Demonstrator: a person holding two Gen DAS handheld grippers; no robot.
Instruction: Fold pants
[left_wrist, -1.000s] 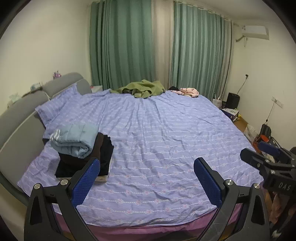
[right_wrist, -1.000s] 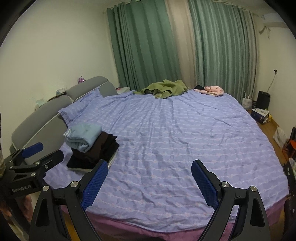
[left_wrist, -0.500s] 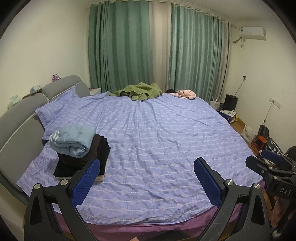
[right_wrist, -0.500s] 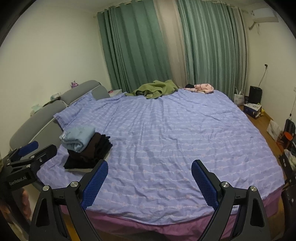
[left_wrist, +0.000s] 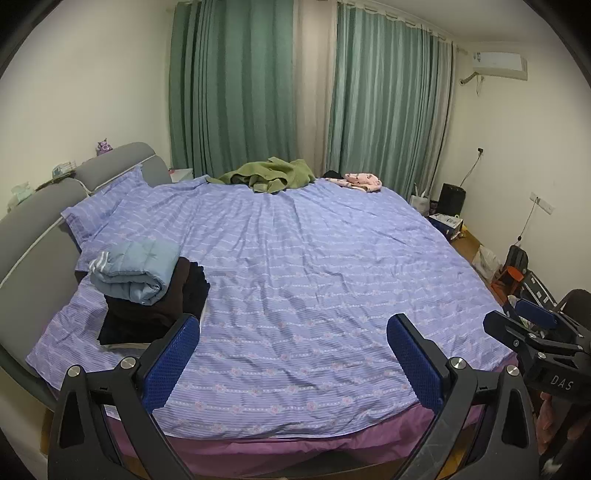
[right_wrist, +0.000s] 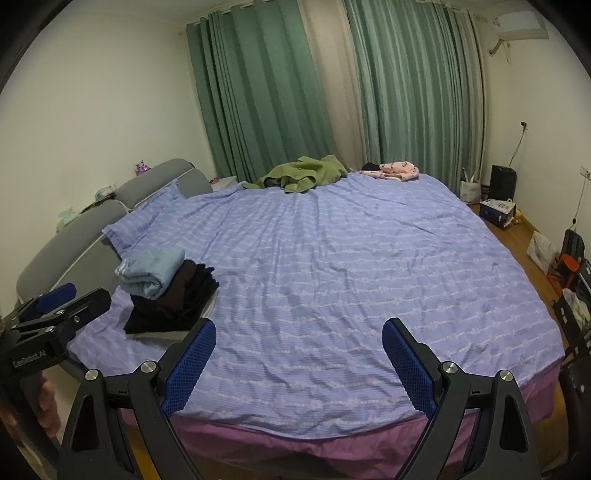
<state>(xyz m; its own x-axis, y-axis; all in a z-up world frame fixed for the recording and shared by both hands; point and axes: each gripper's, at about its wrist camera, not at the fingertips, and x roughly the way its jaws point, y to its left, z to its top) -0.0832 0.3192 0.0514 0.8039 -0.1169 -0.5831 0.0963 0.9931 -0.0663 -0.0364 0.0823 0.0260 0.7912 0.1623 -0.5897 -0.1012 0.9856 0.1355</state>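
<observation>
Now both the left gripper (left_wrist: 291, 350) and right gripper (right_wrist: 298, 356) hang released and empty at the bed's (left_wrist: 295, 295) near edge; green pants (left_wrist: 269, 175) lie crumpled far across, so reach over and grab the waistband first

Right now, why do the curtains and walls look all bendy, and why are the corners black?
Left wrist view: a fisheye lens bows the green curtains and the bed, with black corners from the round lens edge. Right wrist view: same curving; the light is dim and bluish, the open right gripper looks sharp, and the far pink clothes look soft.
</observation>
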